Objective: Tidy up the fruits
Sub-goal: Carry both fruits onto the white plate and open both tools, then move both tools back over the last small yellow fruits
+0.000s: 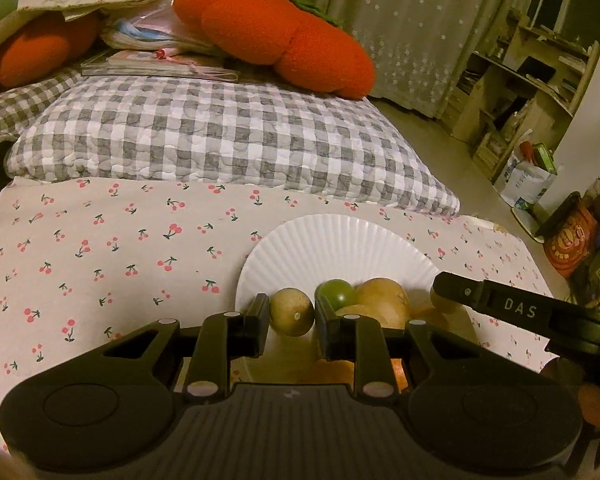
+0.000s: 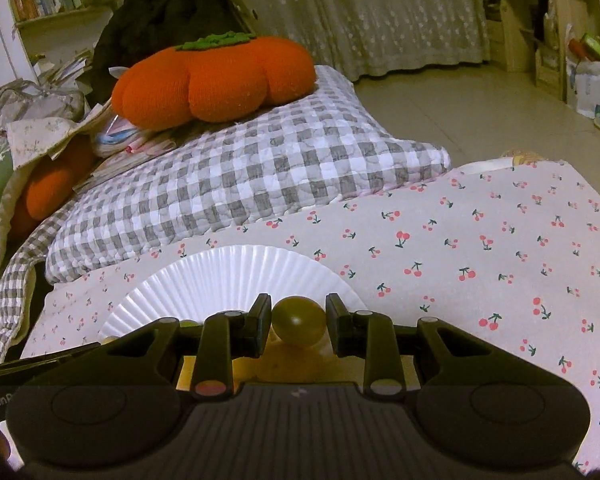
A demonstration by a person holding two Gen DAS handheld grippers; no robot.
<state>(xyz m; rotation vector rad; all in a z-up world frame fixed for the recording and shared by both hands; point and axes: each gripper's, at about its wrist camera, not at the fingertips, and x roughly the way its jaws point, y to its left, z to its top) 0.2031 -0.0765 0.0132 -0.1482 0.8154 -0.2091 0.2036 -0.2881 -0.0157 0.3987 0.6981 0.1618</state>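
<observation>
A white fluted paper plate lies on the cherry-print cloth and also shows in the right wrist view. My left gripper is over the plate's near side, its jaws around a small brown round fruit. A green round fruit and a tan fruit lie on the plate just right of it. My right gripper has its jaws around an olive-green round fruit at the plate's near right edge. Its black finger reaches in from the right in the left wrist view.
A grey-checked pillow lies behind the plate with an orange persimmon cushion on it. Books and papers are stacked at the back left. The bed edge, floor and shelves are to the right.
</observation>
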